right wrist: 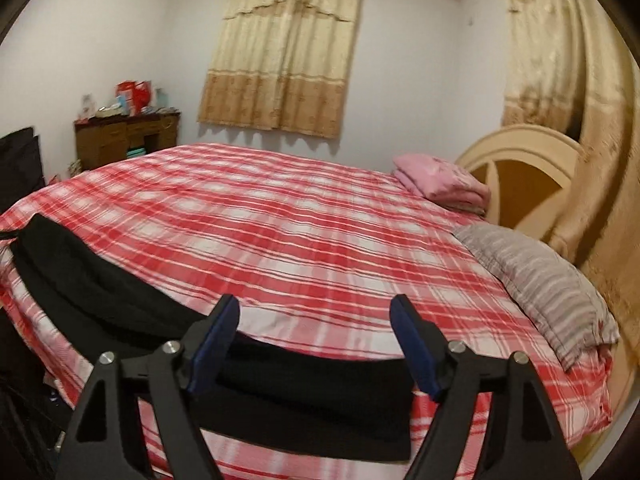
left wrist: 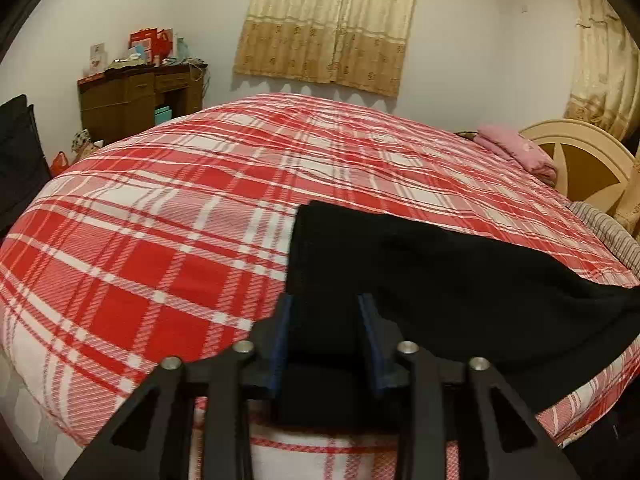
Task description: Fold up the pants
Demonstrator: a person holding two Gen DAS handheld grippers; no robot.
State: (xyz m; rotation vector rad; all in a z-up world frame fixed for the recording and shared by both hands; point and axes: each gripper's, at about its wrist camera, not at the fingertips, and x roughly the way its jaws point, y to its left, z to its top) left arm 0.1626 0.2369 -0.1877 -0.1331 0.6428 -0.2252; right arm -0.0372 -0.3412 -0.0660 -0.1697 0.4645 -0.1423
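Item: black pants (left wrist: 440, 264) on plaid bed (left wrist: 160, 220). Left gripper (left wrist: 326, 304), right gripper (right wrist: 314, 308): jaws released, grasping nothing. You pinch both hem corners evenly before lifting.

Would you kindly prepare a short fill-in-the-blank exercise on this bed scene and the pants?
1. The pants lying on the bed are ____ in colour.
2. The bedspread has a red and white ____ pattern.
3. The folded bedding by the headboard is ____ in colour.
4. The jaws of the right gripper stand ____ above the pants.

Missing words: black; plaid; pink; open
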